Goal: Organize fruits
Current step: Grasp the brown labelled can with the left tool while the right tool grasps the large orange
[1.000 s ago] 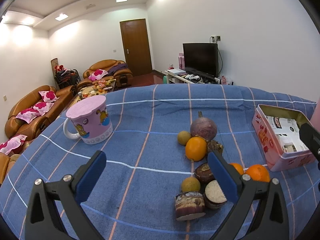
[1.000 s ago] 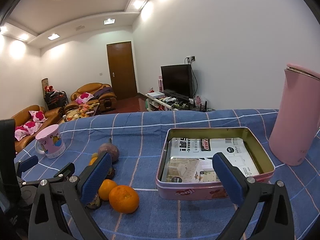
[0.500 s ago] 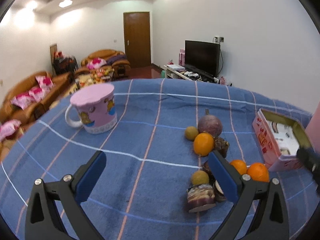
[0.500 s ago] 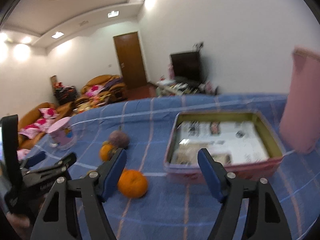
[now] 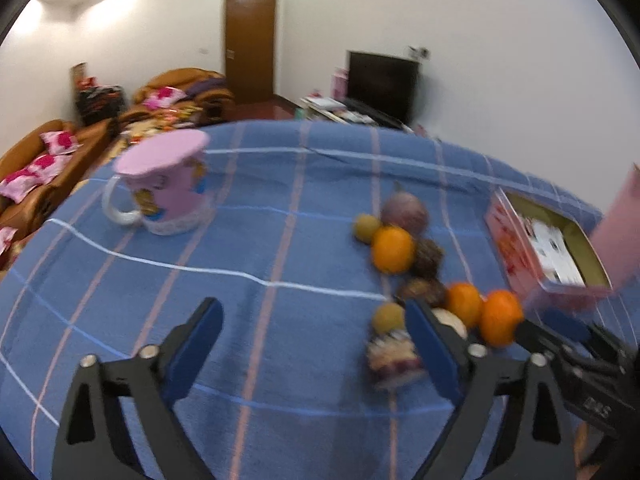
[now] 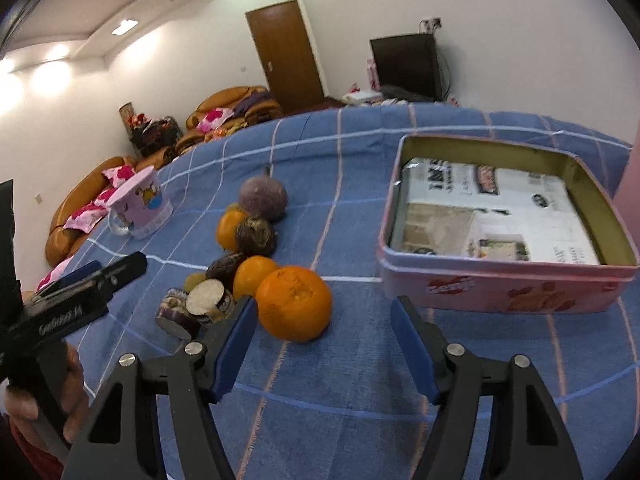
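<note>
Right wrist view: compared w/ a second ago the right gripper [image 6: 320, 344] has come lower and nearer to the fruit pile, and its jaws, apart and holding nothing, are narrower than before. The big orange [image 6: 294, 302] now sits just ahead of them, near the left jaw, not yet between the pads. The pink tin [image 6: 500, 292] is just to the right of it, open, w/ only printed paper inside, so no fruit is sorted yet. The other fruits, i.e. the purple round one [image 6: 263, 198], smaller oranges and cut pieces, lie in a line on the blue-cloth counter [image 6: 360, 380] toward the pink mug [image 6: 140, 210]. In the left wrist view the left gripper [image 5: 316, 344] is also lower, jaws wide apart and empty, beside the near end of the pile; this view is blurred. Prob. the right side goes for the big orange first, then to the tin.
</note>
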